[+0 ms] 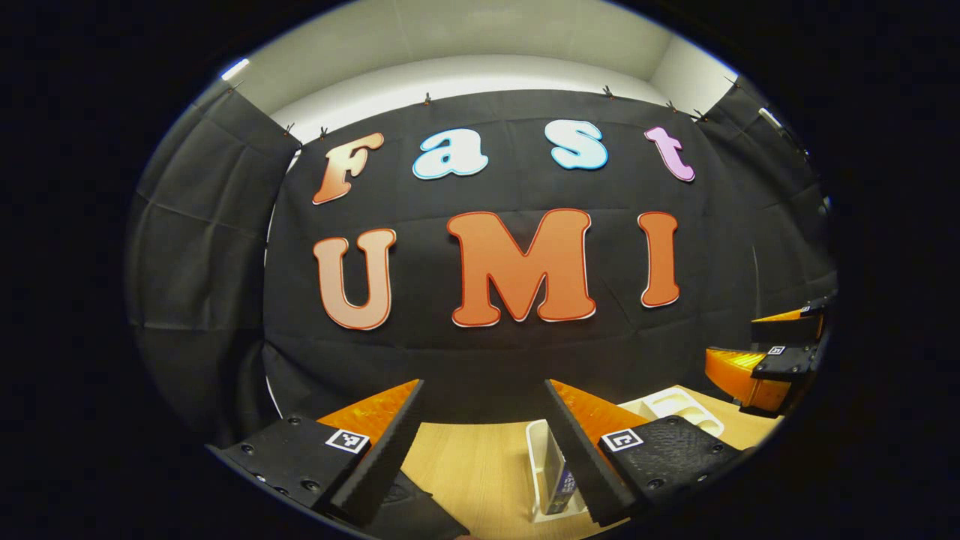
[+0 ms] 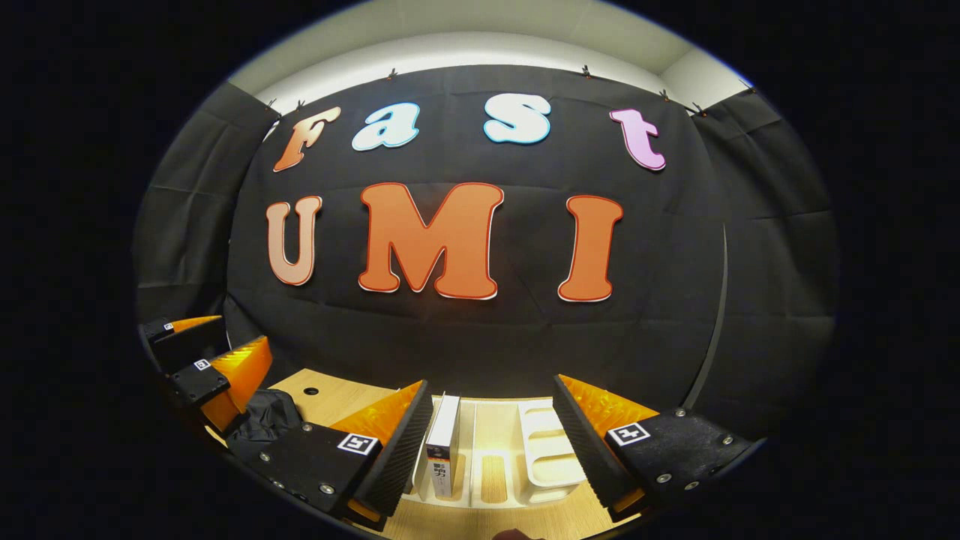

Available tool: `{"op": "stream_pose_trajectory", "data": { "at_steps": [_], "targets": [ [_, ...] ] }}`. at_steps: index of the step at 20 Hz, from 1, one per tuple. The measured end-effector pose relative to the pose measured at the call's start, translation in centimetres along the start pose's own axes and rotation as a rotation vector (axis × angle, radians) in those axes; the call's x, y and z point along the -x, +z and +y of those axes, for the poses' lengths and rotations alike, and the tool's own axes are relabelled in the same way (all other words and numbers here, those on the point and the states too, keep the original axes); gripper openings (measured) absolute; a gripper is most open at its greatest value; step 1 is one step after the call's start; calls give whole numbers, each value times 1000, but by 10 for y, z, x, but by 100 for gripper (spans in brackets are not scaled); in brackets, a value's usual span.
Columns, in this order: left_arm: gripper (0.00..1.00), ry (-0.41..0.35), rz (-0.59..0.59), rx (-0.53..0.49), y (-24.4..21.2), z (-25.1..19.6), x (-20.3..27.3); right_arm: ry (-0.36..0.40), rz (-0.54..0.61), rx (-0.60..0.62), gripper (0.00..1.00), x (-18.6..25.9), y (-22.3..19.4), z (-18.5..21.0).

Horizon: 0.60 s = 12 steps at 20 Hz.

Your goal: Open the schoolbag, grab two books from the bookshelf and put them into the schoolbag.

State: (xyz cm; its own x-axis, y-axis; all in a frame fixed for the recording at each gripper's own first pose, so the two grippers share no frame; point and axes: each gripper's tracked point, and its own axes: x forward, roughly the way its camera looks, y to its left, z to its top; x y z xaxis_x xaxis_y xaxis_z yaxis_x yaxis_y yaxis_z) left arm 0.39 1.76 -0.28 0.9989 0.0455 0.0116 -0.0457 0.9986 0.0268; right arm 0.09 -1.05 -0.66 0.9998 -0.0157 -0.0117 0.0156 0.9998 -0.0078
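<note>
left gripper (image 1: 484,450) is held up off the wooden table (image 1: 480,465), fingers spread wide, nothing betw them. just behind its right finger sits a white bookshelf (image 1: 537,465) w/ a book (image 1: 556,480) standing upright in it, dark cover w/ print, mostly hidden by the finger. a dark thing shows at the bottom edge under its left finger, prob the schoolbag but can't tell. far right in the left gripper view: the other gripper, seen side-on.

right gripper (image 2: 491,450) also spread wide, empty, aimed at the bookshelf (image 2: 551,457) from the front. in the right gripper view the rack has several upright slots; one book (image 2: 442,446) stands in the leftmost slot, spine toward cam, just beside the gripper's left finger but not pinched. slots to its right look bare. schoolbag (image 2: 266,420), black and crumpled, lies on the table (image 2: 337,397) left of the rack, near the left gripper, which shows at the left edge of this view. can't tell if the bag is open or zipped. small dark hole in the tabletop behind the bag.
</note>
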Motion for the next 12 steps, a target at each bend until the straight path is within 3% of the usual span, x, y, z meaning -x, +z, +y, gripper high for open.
{"op": "stream_pose_trajectory", "data": {
  "at_steps": [4, 6, 7, 9, 10, 11, 12],
  "targets": [
    [100, 31, -21, -29, 5, 13, 0, -2, 6, 0, 95, -1, -2, -1],
    [96, 50, -35, -52, 8, 22, 0, -9, 1, 5, 95, -2, 0, -3],
    [100, 56, -40, -62, 9, 27, -1, -13, -1, 7, 95, -2, 0, -5],
    [96, 65, -39, -82, 7, 34, -1, -24, -3, 12, 95, -3, 1, -10],
    [100, 63, -31, -98, 2, 35, -1, -32, -7, 16, 95, -4, 1, -14],
    [96, 61, -25, -116, -1, 37, 0, -41, -9, 19, 95, -4, 2, -18],
    [100, 57, -12, -136, -7, 38, -1, -50, -11, 24, 95, -5, 1, -22]
  ]
}}
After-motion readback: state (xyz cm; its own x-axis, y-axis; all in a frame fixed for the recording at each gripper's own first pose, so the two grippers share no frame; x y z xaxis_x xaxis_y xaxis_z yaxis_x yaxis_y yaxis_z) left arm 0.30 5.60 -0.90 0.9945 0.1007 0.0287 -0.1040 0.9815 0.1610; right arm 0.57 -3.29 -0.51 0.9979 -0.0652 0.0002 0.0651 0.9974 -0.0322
